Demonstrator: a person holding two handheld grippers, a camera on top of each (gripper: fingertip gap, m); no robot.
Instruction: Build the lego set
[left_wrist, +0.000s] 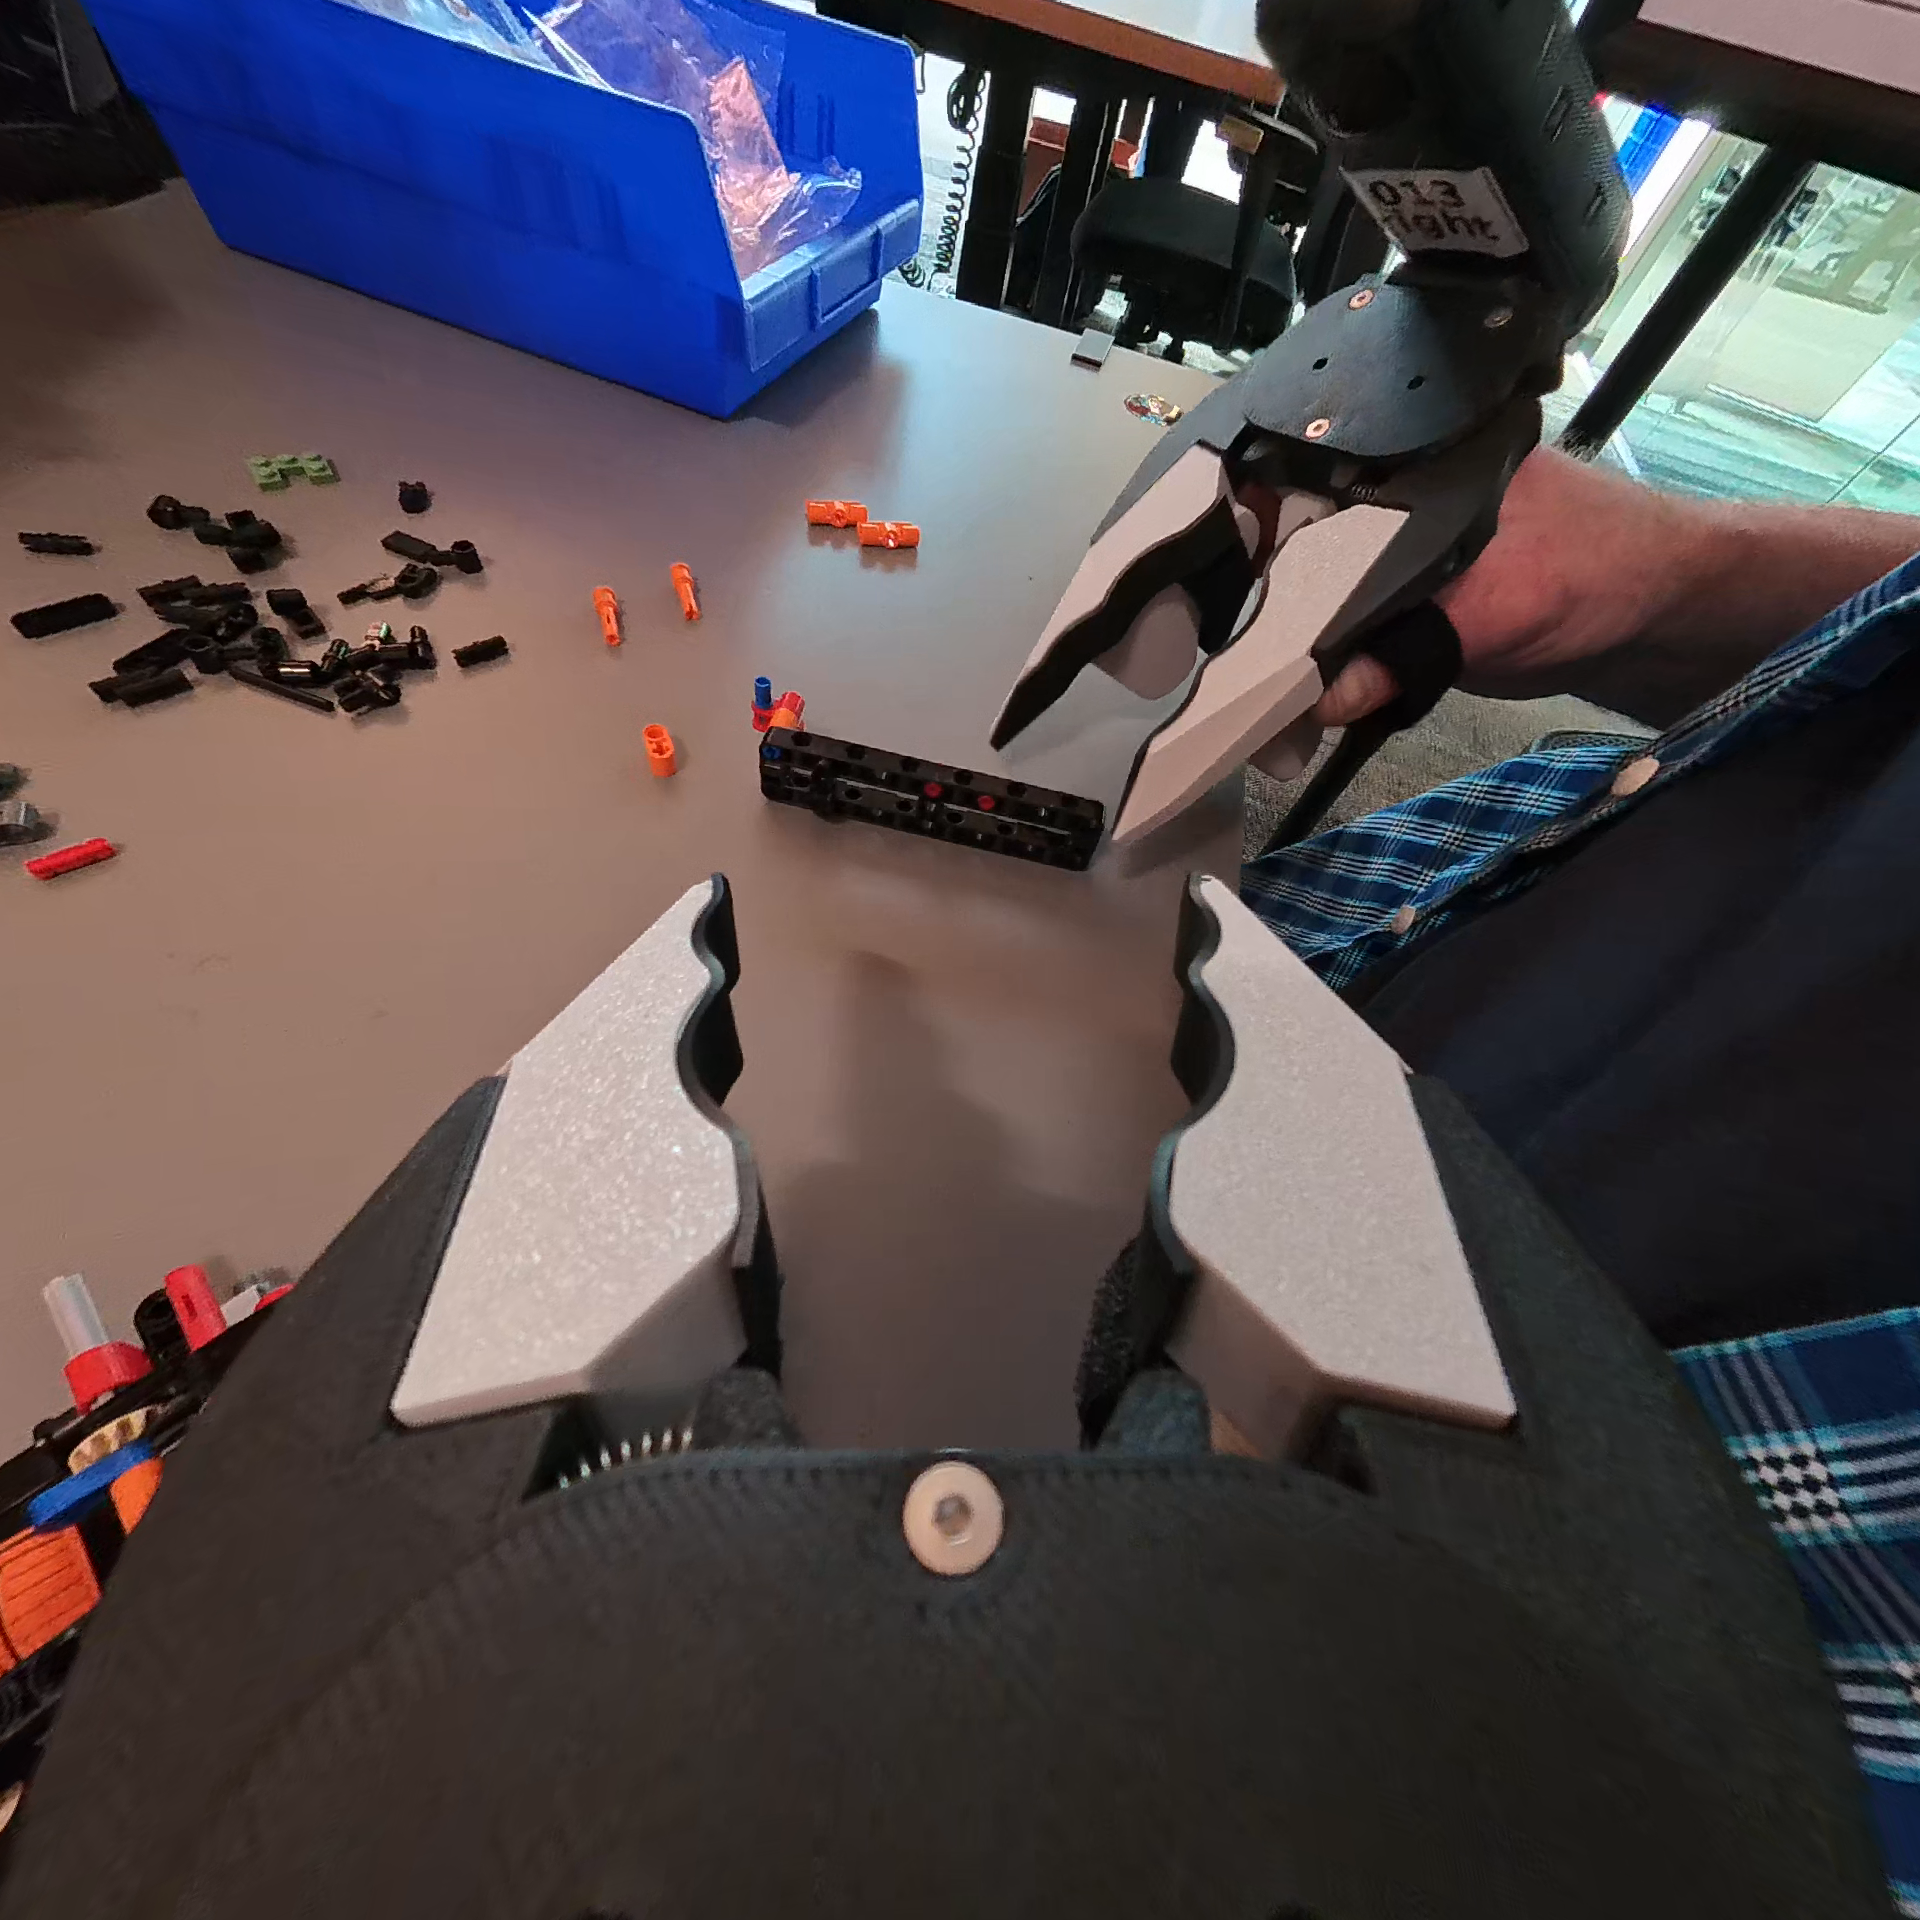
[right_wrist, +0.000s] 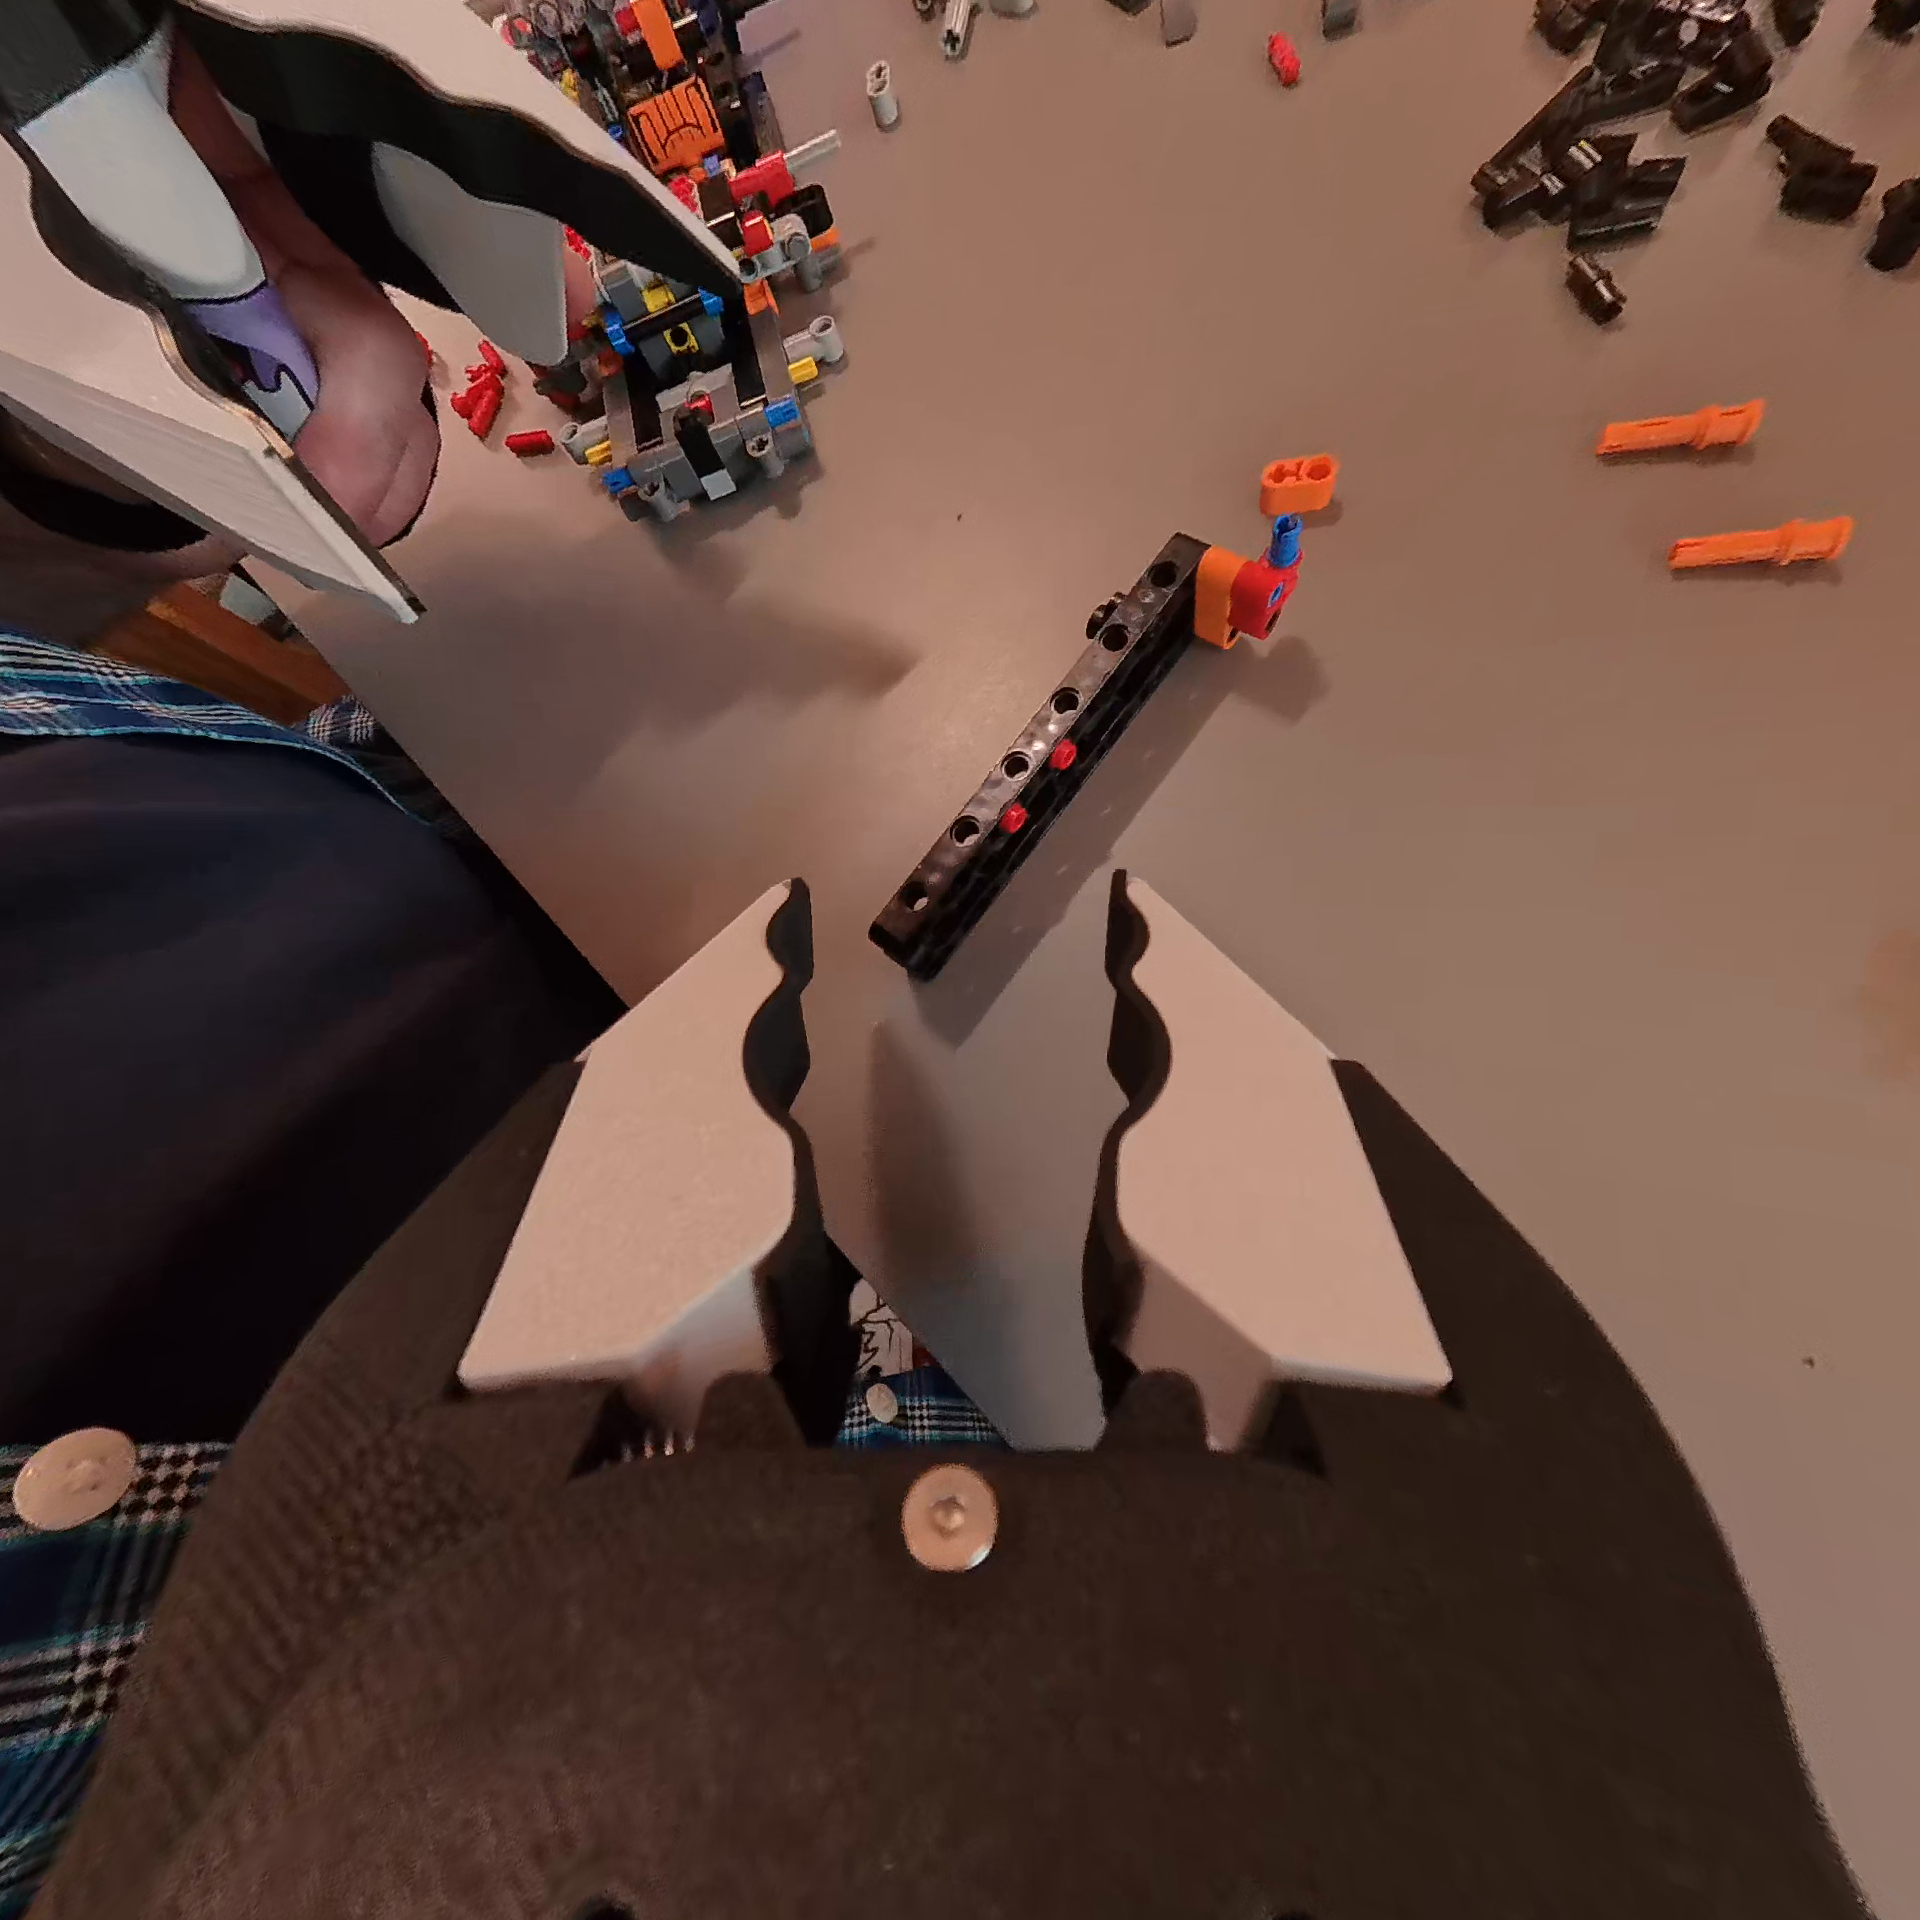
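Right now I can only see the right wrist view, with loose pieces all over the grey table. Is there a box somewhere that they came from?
Observer: Possibly. A big blue plastic bin stands at the far side of the grey table, holding clear plastic bags.
Operator: Are there any green pieces? I see none.
Observer: One, a small flat green piece, lies just beyond the pile of small black pieces.
Operator: Is there more orange than my two long pins?
Observer: Yes, two short orange connectors lie side by side nearer the bin.
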